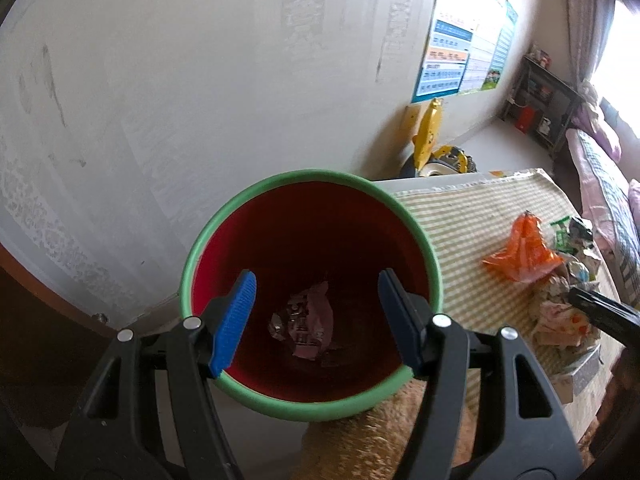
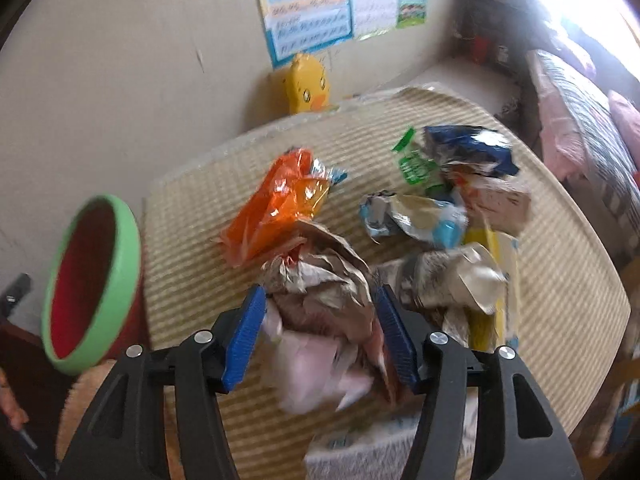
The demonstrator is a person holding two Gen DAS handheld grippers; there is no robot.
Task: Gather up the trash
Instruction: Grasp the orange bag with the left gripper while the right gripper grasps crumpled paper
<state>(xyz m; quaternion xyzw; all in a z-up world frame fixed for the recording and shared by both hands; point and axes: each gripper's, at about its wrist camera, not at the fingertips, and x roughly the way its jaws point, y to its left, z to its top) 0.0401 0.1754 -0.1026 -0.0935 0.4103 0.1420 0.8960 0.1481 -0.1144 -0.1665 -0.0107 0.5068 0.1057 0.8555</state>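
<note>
A red bin with a green rim stands at the left end of a striped mat-covered table, with crumpled wrappers at its bottom. My left gripper hangs open over the bin's mouth, with nothing between its fingers. The bin also shows at the left of the right wrist view. There my right gripper is open, tilted down over a trash pile. Its blue pads straddle a crumpled brown paper and a pink wrapper. An orange plastic bag lies just behind them.
More wrappers lie to the right: a blue-and-white one, a green one, a dark blue bag and a silvery crumple. A tissue pack sits at the near edge. A yellow duck toy leans on the wall. A bed is at right.
</note>
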